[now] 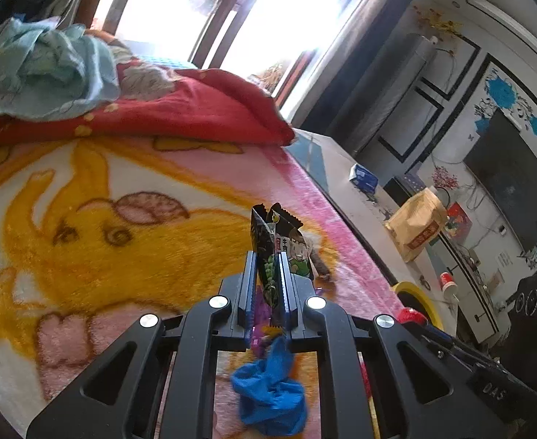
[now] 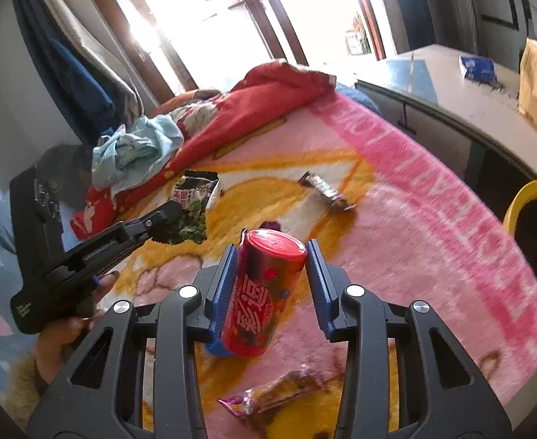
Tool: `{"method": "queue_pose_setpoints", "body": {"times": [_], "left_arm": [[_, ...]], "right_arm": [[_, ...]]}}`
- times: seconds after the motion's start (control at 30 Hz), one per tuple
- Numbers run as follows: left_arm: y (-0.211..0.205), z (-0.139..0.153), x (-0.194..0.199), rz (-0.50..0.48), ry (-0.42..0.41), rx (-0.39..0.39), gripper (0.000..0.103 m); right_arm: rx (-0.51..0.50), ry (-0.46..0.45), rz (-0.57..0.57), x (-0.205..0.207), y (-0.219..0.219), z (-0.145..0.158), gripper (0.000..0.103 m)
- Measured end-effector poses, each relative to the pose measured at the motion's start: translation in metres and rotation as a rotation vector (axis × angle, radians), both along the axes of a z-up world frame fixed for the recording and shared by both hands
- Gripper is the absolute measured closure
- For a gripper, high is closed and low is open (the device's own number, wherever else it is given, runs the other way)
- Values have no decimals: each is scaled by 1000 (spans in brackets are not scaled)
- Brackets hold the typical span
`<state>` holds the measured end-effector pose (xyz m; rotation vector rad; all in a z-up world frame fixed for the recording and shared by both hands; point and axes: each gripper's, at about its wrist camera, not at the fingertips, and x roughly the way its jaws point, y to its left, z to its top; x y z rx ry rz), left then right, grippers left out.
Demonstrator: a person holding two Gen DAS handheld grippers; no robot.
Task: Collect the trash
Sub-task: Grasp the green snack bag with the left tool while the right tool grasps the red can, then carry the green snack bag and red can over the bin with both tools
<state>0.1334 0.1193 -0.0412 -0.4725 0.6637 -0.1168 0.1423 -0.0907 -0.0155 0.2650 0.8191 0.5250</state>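
While left fingers (image 1: 266, 274) pinch one snack packet (image 1: 268, 241), right fingers (image 2: 270, 274) loosely straddle one red can (image 2: 265, 292).

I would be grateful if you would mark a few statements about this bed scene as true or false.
1. The left tool is shut on a snack packet. True.
2. The red can lies flat on the blanket. False: it stands tilted between the right tool's fingers.
3. The right tool is clamped on the can. False: a gap shows beside the right finger, so it is open.
4. A silver wrapper lies on the blanket beyond the can. True.
5. The yellow bin sits on the bed. False: it is beside the bed.
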Motion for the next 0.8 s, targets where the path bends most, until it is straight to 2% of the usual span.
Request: {"method": "queue_pose_setpoints", "body": {"times": [0.8], "left_arm": [[-54,25,2,-128,-52,44,92]], "right_arm": [[19,-55,-117,-3,-55,15,73]]}}
